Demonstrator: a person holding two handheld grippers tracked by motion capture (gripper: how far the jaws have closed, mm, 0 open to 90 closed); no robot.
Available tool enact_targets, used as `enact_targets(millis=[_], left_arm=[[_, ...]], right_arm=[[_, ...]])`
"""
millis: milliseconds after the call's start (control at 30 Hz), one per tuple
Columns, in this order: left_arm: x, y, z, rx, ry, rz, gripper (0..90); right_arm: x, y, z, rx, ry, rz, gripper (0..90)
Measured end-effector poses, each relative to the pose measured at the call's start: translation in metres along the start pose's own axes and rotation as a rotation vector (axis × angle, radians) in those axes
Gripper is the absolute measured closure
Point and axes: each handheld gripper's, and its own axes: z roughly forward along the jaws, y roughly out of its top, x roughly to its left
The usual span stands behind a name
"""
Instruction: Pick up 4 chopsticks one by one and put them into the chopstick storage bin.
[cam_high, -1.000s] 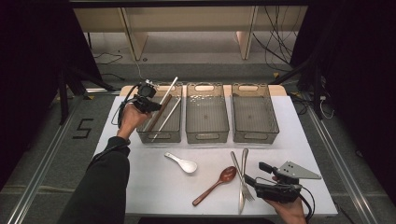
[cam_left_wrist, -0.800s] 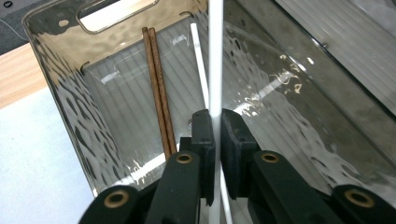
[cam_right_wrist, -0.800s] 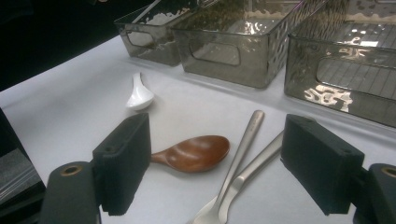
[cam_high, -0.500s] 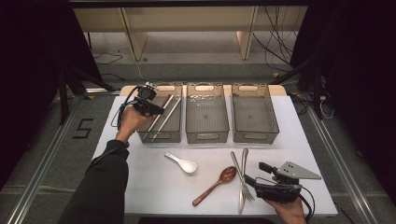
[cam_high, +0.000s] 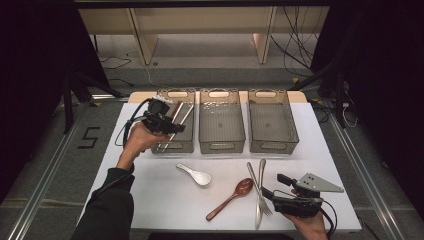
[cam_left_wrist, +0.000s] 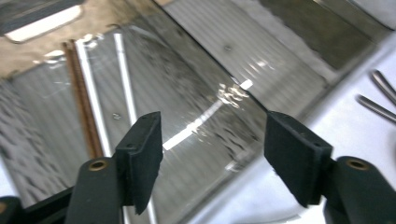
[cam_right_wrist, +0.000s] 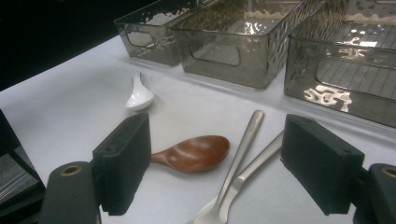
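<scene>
My left gripper (cam_high: 172, 128) hovers over the left bin (cam_high: 175, 93). Its jaws have just been opening and stand open (cam_left_wrist: 212, 163) with nothing between them. Several chopsticks (cam_high: 176, 126), brown (cam_left_wrist: 86, 109) and silver (cam_left_wrist: 125, 88), lie inside that bin. My right gripper (cam_high: 274, 186) rests near the table's front right, open (cam_right_wrist: 217, 163) and empty. Just beyond its jaws lie two metal utensils (cam_high: 258, 182) (cam_right_wrist: 243, 156) and a wooden spoon (cam_high: 232, 194) (cam_right_wrist: 196, 153). A white spoon (cam_high: 195, 175) (cam_right_wrist: 139, 95) lies further left.
Three smoked-plastic bins stand in a row at the back of the white table (cam_high: 150, 200); the middle bin (cam_high: 221, 122) and right bin (cam_high: 272, 122) hold nothing. The table's front edge is close behind my right hand. Dark floor and cables surround the table.
My left gripper has opened and the chopsticks it held tilted over the left bin now lie in it. The left hand has drawn back toward the bin's near end. The right hand has stayed still.
</scene>
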Motion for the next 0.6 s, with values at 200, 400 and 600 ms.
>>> enact_targets(millis=[200,400,600], left_arm=[[-0.021,-0.019,-0.003,-0.026,-0.044,0.033,33.1],[-0.033,-0.029,0.002,-0.004,-0.037,0.063,31.2],[-0.040,-0.038,0.006,0.018,-0.017,0.078,28.9]], right_arm=[[0.000,0.000,0.000,0.001,0.000,0.000,25.2],[0.001,0.000,0.001,0.001,0.000,-0.006,25.2],[0.001,0.000,0.001,0.000,0.002,-0.008,25.2]])
